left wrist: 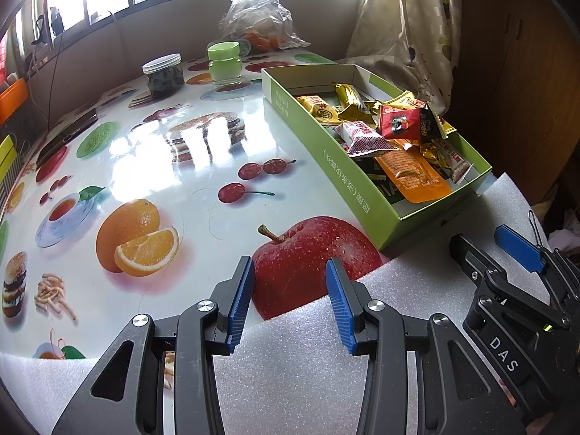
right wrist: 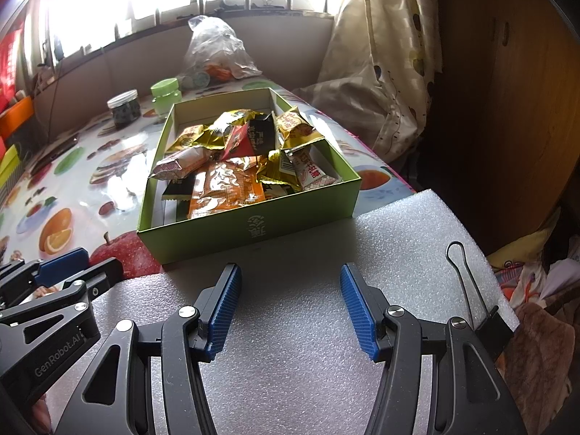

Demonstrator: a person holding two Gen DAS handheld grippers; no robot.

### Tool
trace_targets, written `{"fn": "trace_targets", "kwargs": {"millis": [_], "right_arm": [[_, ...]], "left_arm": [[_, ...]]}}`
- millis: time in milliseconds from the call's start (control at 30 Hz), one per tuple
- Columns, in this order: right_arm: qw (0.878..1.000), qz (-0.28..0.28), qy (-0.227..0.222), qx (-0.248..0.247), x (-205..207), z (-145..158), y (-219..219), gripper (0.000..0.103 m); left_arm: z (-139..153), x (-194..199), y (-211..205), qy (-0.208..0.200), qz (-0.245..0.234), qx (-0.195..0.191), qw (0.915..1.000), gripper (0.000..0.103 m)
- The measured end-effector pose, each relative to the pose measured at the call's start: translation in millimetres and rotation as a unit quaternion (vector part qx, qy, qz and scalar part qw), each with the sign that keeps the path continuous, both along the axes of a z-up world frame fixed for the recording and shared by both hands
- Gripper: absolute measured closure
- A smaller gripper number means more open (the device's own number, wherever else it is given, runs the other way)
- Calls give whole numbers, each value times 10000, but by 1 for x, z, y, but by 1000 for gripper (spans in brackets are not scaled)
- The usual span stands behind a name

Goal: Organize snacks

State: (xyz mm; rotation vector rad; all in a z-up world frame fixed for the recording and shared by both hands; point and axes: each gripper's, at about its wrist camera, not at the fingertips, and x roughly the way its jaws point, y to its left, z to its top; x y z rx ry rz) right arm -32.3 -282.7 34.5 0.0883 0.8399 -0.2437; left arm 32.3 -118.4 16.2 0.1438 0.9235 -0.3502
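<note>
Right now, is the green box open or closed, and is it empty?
Open and not empty. The green box has no lid on it, and snack packets are piled inside, filling much of it.

We see a fruit-print tablecloth, white foam sheet, dark-filled jar, green-lidded jar, crumpled plastic bag (perhaps holding oranges), and binder clip.

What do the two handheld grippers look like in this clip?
Both the left gripper and the right gripper have black linkage arms with silver pivot bolts and ribbed blue fingers. White lettering: "DAS" on the right, "GenRobot.AI" on the left.
</note>
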Motion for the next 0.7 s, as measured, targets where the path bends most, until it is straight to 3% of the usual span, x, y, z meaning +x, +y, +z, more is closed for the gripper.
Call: {"fn": "trace_targets", "kwargs": {"millis": [700], "right_arm": [[10000, -3, -11, -7, -1, 0, 0, 46]], "left_arm": [[0, -1, 0, -5, 2, -2, 10000, 61]]}}
